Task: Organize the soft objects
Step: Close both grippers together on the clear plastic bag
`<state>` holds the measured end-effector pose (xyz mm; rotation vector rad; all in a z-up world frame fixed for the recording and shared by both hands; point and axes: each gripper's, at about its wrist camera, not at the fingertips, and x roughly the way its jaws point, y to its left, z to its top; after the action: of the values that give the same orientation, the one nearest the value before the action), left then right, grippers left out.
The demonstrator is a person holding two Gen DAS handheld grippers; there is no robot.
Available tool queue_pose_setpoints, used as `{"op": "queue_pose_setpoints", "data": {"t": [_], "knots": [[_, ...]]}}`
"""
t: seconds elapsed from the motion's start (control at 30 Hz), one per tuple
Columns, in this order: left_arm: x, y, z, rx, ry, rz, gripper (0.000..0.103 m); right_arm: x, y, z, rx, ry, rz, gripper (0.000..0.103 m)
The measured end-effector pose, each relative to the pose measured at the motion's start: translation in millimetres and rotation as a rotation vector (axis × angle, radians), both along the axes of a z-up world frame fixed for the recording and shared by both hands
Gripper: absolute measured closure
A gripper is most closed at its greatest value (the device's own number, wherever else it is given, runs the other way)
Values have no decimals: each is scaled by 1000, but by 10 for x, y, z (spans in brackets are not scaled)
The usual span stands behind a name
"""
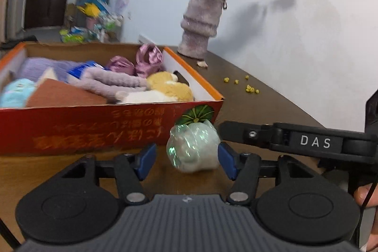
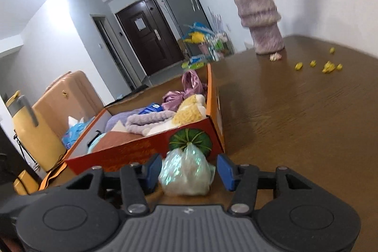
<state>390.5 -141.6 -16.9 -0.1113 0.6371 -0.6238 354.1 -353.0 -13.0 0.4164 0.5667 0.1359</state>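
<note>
Brown table (image 1: 271, 96) carries the orange box (image 1: 99, 129), already packed with plush and soft items; fuzzy vase (image 1: 200, 25) stands well behind; small wrapped soft bundle (image 1: 192, 148) sits on the table just against the box front corner. Left gripper (image 1: 187, 161) brackets it, jaws apart, right pad touching or nearly so, left pad clear; right gripper (image 2: 189, 169) likewise straddles the bundle, jaws apart, not pinching. Step looks like the grasp approach; next move calls for one gripper to clamp the bundle, lift, then clear the box wall.
</note>
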Motion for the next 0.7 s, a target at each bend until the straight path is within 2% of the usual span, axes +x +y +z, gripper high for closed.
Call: {"op": "queue_pose_setpoints", "data": {"t": [0.03, 0.07, 0.1, 0.13, 0.2, 0.33, 0.43, 0.53, 0.7], "knots": [[103, -19, -50, -6, 19, -21, 68, 96, -1, -40, 8, 17, 0, 51], [178, -30, -83, -11, 35, -46, 72, 192, -6, -86, 22, 33, 4, 56], [238, -31, -119, -25, 55, -69, 79, 277, -13, -135, 46, 52, 11, 72], [265, -18, -142, -47, 66, -76, 82, 338, -18, -184, 75, 70, 30, 80], [255, 1, -157, -57, 56, -72, 86, 370, -32, -250, 116, 65, 34, 84], [130, -19, -104, -7, 29, -77, 90, 299, 15, -280, 131, 59, 35, 91], [-223, 39, 25, 37, -21, -77, 90, 37, 84, -189, 132, 49, 64, 95], [-710, 185, 107, 40, -55, -56, 90, -368, 192, -83, 130, 26, 101, 95], [-1512, 493, 183, 3, -54, -11, 90, -1088, 428, 53, 99, 5, 174, 96]]}}
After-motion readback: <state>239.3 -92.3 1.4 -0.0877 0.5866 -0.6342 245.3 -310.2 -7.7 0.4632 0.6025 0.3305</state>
